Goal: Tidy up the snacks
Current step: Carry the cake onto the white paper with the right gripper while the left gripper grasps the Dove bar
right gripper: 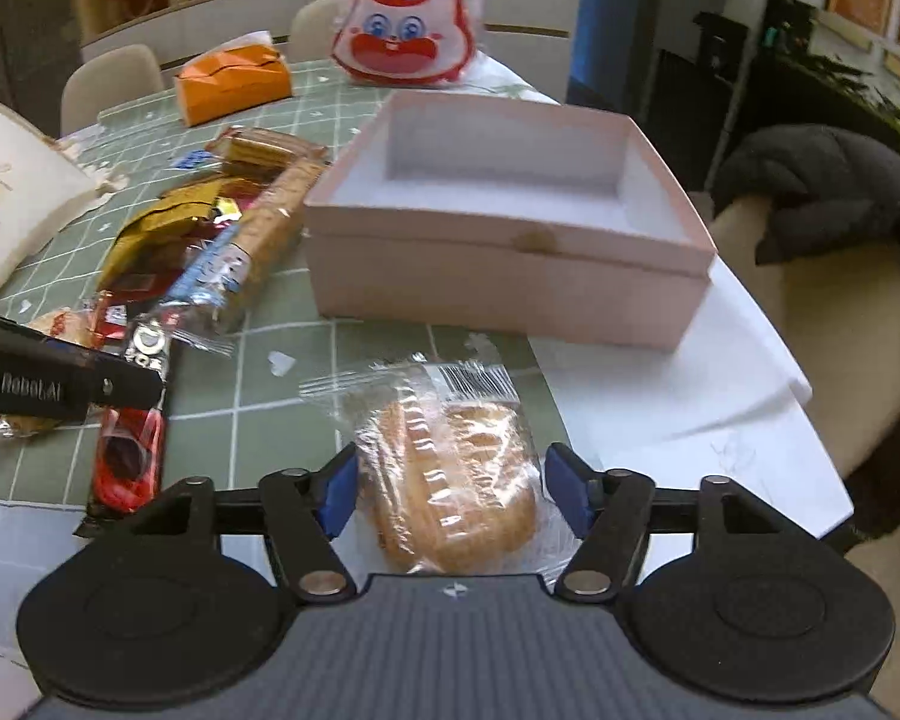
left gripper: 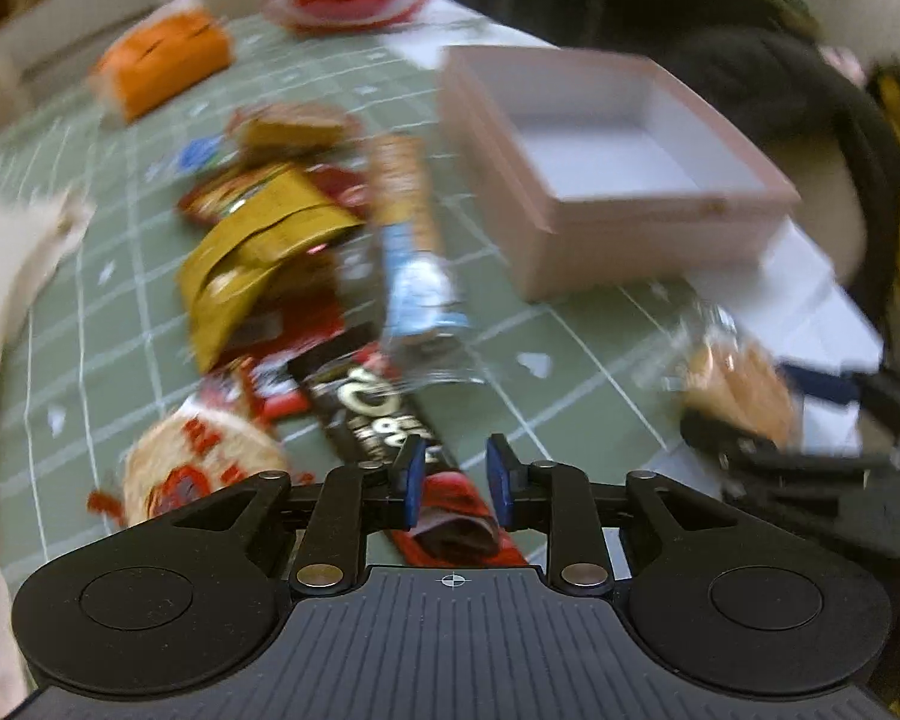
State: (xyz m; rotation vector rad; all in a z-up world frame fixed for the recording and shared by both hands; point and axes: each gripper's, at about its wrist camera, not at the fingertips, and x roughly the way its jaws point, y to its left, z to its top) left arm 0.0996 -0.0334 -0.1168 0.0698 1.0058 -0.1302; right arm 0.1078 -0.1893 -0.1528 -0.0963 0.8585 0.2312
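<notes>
My left gripper (left gripper: 456, 480) is open over the green gridded tabletop, its blue pads on either side of the red end of a black and red snack bar (left gripper: 378, 414) that lies flat. The same bar (right gripper: 129, 420) shows in the right wrist view under the left gripper's finger (right gripper: 60, 384). My right gripper (right gripper: 455, 498) is open too. A clear pack of golden bread (right gripper: 450, 474) lies between its pads with a small gap on each side. An empty pink box (right gripper: 498, 282) stands just beyond. The rest of the snack pile (left gripper: 270, 240) lies left of the box (left gripper: 618, 222).
A long biscuit sleeve (right gripper: 252, 246) lies against the box's left side. An orange tissue pack (right gripper: 231, 81) and a rabbit-face bag (right gripper: 405, 30) sit at the far end of the table. A white bag (right gripper: 18, 192) lies at the left; a chair with a dark jacket (right gripper: 822, 180) stands at the right.
</notes>
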